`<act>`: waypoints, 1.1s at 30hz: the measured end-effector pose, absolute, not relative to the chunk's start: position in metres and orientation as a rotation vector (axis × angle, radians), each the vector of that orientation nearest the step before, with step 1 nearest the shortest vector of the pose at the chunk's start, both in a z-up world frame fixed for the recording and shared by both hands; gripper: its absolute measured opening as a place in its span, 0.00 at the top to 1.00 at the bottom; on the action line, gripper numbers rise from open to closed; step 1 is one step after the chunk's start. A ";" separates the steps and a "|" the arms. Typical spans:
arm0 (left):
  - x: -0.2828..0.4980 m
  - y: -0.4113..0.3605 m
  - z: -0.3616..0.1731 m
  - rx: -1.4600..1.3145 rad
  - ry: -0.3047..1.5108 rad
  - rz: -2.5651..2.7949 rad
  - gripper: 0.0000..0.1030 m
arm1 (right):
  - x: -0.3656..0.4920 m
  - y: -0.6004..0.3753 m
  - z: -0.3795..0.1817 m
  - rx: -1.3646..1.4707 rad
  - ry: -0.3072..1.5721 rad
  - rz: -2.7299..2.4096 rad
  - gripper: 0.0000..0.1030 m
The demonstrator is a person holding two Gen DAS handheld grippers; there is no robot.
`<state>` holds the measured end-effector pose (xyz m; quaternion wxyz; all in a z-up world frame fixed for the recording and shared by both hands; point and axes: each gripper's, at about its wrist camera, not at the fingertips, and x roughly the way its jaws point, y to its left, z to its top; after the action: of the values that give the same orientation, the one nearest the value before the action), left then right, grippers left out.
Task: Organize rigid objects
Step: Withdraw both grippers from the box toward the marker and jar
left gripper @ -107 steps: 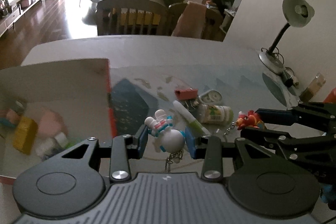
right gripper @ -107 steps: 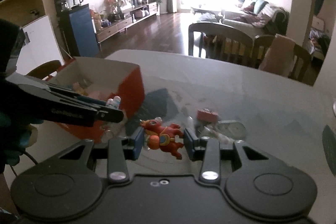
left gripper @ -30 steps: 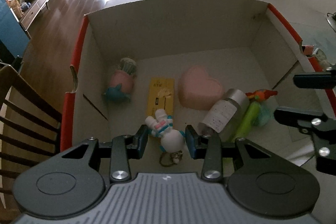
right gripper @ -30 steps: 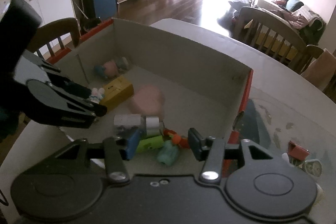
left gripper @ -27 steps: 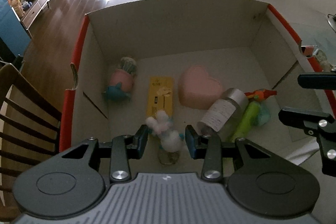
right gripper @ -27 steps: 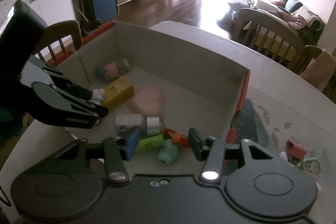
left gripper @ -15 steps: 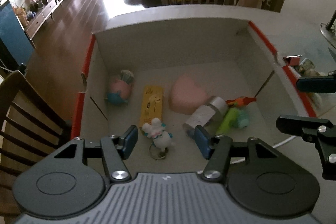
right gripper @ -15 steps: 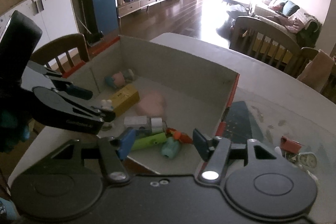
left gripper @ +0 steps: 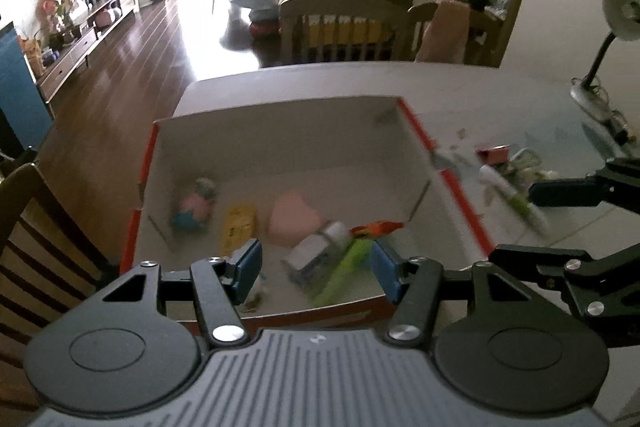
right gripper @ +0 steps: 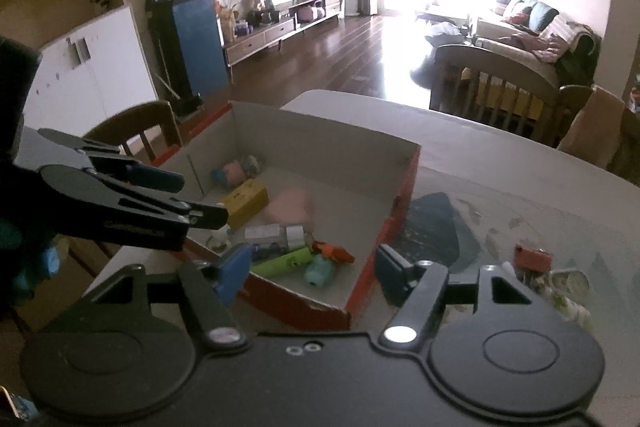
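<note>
A red cardboard box (left gripper: 460, 195) (right gripper: 400, 215) sits on the table. Inside lie a pink heart (left gripper: 292, 217), a yellow block (left gripper: 239, 227), a pink and teal toy (left gripper: 192, 207), a silver bottle (left gripper: 316, 255), a green tube (left gripper: 344, 267) and an orange figure (left gripper: 376, 228). The white bunny keychain (right gripper: 220, 237) lies by the near wall. My left gripper (left gripper: 316, 275) is open and empty above the box's near edge. My right gripper (right gripper: 308, 273) is open and empty over the box's near corner. On the table right of the box lie a red clip (left gripper: 494, 154) and a green and white pen (left gripper: 516, 201).
A desk lamp (left gripper: 600, 39) stands at the table's far right. A wooden chair (left gripper: 36, 267) is at the left of the table, more chairs (left gripper: 340, 27) at the far side. A round item (right gripper: 572, 281) lies beside the red clip (right gripper: 532, 259).
My left gripper opened and dropped the bunny keychain into the box, then pulled back and up. My right gripper, open and empty, also drew back from the box.
</note>
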<state>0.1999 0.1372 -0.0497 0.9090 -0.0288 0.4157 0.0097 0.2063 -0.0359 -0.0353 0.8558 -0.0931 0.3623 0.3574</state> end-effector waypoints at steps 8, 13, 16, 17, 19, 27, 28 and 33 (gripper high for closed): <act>0.196 0.103 -0.036 -0.076 0.824 -0.022 0.33 | 0.200 -0.079 -0.027 -0.131 0.749 0.728 0.20; 0.198 0.083 -0.037 -0.104 0.821 -0.050 0.28 | 0.201 -0.106 -0.026 -0.126 0.735 0.698 0.15; 0.200 0.067 -0.039 -0.110 0.815 -0.072 0.26 | 0.202 -0.125 -0.029 -0.122 0.734 0.668 0.12; 0.202 0.061 -0.039 -0.110 0.815 -0.081 0.24 | 0.204 -0.133 -0.031 -0.119 0.738 0.657 0.12; 0.204 0.051 -0.040 -0.106 0.814 -0.087 0.19 | 0.207 -0.146 -0.035 -0.111 0.747 0.634 0.12; 0.220 0.009 -0.047 -0.116 0.806 -0.114 0.19 | 0.227 -0.196 -0.044 -0.074 0.763 0.540 0.09; 0.222 0.004 -0.047 -0.115 0.802 -0.115 0.19 | 0.229 -0.203 -0.045 -0.071 0.764 0.535 0.08; 0.235 -0.023 -0.052 -0.109 0.792 -0.118 0.08 | 0.247 -0.225 -0.053 -0.067 0.773 0.499 0.08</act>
<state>0.2351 -0.0232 -0.0522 0.9194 -0.0530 0.3853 -0.0576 0.2471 -0.2245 -0.0526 0.8955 -0.0322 0.3728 0.2409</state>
